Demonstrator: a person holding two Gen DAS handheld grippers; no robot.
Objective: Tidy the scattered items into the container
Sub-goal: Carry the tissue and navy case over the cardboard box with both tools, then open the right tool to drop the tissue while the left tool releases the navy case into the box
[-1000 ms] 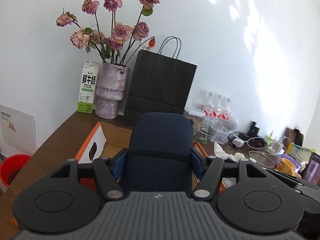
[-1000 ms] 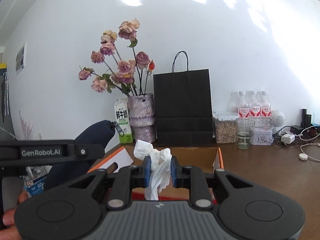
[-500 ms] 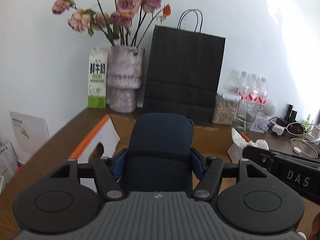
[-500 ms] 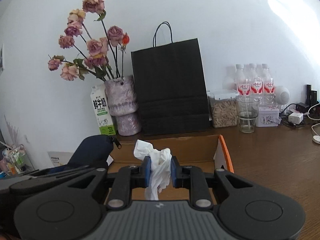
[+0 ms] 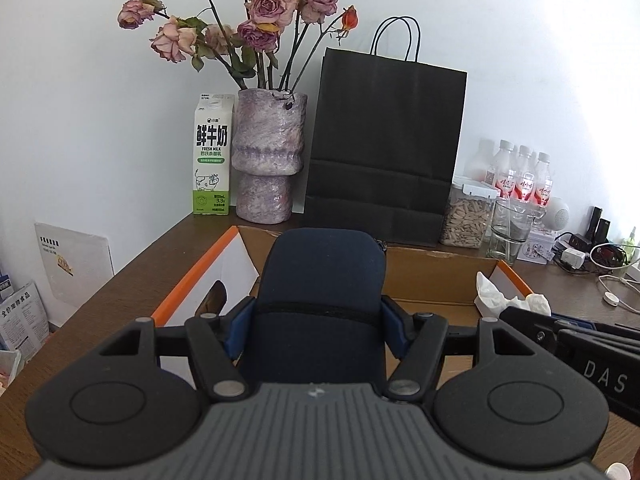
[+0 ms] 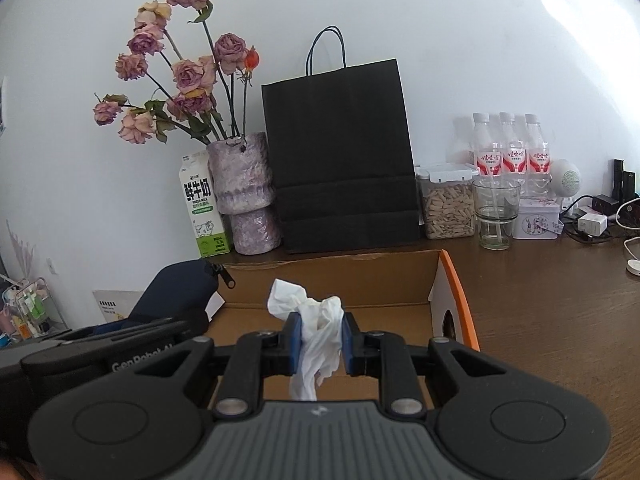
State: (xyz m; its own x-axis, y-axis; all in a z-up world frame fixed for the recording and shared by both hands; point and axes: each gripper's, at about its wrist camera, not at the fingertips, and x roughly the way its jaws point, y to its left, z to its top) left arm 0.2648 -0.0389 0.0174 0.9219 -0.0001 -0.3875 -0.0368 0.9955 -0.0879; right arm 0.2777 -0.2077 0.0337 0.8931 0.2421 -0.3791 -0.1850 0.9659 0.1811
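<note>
The left gripper is clamped on a navy zippered pouch, holding it upright over the left part of the open cardboard box with orange-edged flaps on the brown wooden table. Beside it, the right gripper pinches a crumpled white tissue between its blue pads, above the box interior. Behind the box stand a black paper bag, a vase of dried roses and a milk carton.
</note>
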